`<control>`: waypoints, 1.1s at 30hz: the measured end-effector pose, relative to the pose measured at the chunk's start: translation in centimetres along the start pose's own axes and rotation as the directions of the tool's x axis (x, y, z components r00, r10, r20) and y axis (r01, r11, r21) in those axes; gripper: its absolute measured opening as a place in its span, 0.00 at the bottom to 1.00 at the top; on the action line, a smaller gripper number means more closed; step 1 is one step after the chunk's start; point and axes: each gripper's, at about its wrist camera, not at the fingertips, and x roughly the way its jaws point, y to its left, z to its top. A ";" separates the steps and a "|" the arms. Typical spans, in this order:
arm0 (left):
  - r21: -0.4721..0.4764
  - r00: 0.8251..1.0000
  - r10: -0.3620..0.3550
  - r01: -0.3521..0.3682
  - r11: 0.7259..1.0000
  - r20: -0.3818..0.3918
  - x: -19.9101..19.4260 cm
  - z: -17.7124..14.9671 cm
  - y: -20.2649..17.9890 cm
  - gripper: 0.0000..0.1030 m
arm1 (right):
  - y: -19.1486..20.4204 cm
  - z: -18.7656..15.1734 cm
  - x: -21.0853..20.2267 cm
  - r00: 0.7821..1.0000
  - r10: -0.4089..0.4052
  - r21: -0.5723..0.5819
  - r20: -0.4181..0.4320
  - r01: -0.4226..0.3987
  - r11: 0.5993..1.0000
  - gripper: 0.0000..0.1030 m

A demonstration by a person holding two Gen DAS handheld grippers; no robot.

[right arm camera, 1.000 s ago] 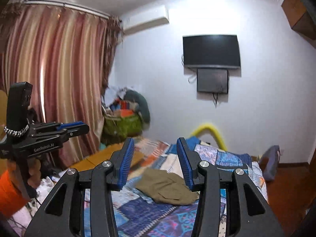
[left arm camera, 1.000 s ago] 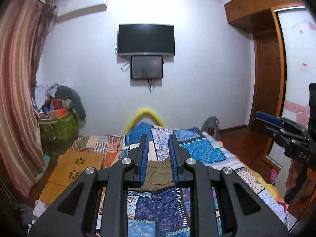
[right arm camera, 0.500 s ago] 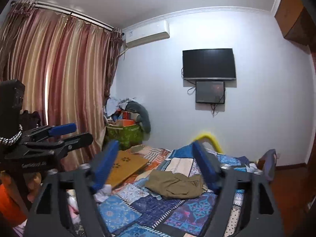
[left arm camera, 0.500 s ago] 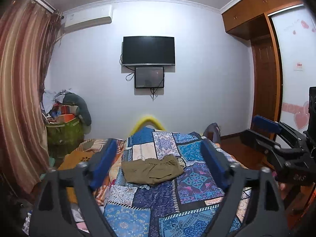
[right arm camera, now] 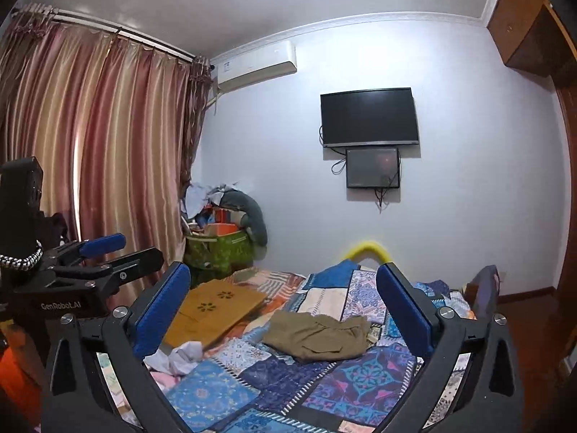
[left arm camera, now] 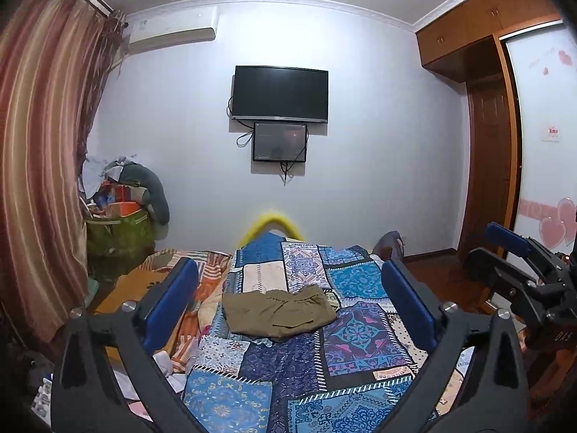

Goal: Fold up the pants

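**Both grippers wide and empty, pants lying on the bed**

The bed (left arm camera: 360,361) carries everything that matters here. It is covered by a patchwork quilt (left arm camera: 288,368) in blue, white and purple, and this flat soft surface is probably the reason why the folding is done on it.

The pants (left arm camera: 277,312) are olive-brown and lie near the middle of the quilt, a little toward the left edge of the bed. They look already doubled into a compact, somewhat wrinkled bundle, so I judge the folding to be far along or finished, though from this distance I cannot count the layers.

At the left edge of the bed rests a flat wooden board (right arm camera: 212,310) with flower cut-outs, and beside it, nearer to the cameras, lies some crumpled white cloth (right arm camera: 180,357).

In the far left corner of the room stands a green basket (right arm camera: 220,252). It is overfilled: boxes, clothes and a grey stuffed thing hang over its rim.

The left gripper (left arm camera: 288,306) has just been opening its jaws and now they stand wide, with nothing between them; the pants are well apart from it. The right gripper (right arm camera: 285,310) has done the same and is also wide and empty. Both are held short of the pants, pointing roughly across the bed, which suits a release and a look at the result.
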 end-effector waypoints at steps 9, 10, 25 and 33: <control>0.004 1.000 0.001 -0.001 1.000 0.004 -0.1 -0.3 -0.3 1.00 | 0.2 -0.4 -0.4 1.000 -0.010 -0.002 -0.007 0.010 1.000 1.00; 0.006 1.000 0.001 -0.001 1.000 0.003 -0.1 -0.3 -0.3 1.00 | 0.2 -0.3 -0.4 1.000 -0.013 -0.002 -0.009 0.013 1.000 1.00; 0.010 1.000 -0.003 0.003 1.000 -0.013 0.3 -0.4 -0.1 1.00 | 0.1 -0.1 -0.5 0.999 -0.028 0.009 -0.028 0.028 1.000 1.00; 0.010 1.000 -0.016 0.017 1.000 -0.017 0.6 -0.5 -0.1 1.00 | 0.0 -0.1 -0.6 0.999 -0.031 0.021 -0.036 0.032 0.999 1.00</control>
